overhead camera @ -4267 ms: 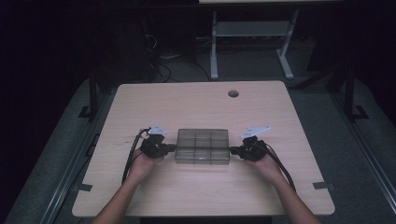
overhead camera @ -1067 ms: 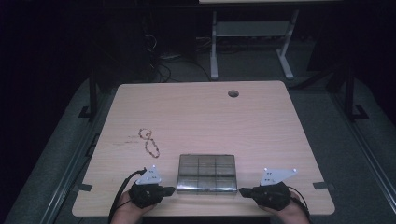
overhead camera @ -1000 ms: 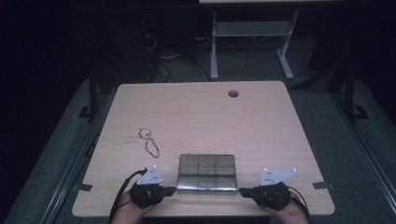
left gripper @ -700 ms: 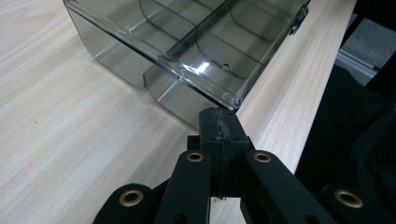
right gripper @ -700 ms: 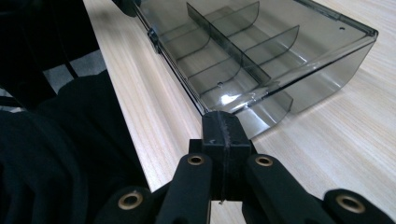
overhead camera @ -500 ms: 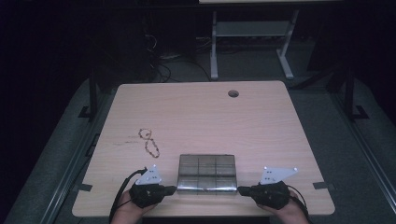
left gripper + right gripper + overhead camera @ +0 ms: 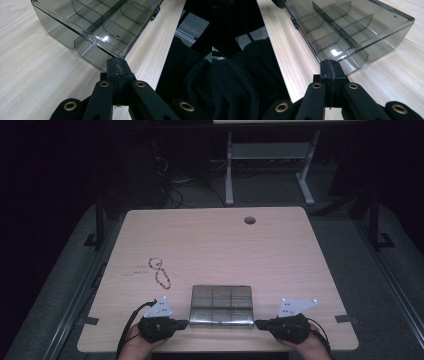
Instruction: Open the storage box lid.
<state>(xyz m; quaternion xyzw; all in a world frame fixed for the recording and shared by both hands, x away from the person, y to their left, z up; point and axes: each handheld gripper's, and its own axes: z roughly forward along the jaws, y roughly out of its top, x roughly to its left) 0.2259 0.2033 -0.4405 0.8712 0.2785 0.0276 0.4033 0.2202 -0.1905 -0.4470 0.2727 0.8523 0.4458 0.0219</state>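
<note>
Box [image 7: 221, 306] nearer table edge, necklace [image 7: 159, 272] uncovered

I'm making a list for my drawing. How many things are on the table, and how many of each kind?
Clear compartment box: 1
Beaded bracelet: 1
Grippers: 2, the left gripper and the right gripper, both shut, one at each near corner of the box
Total: 4
</note>
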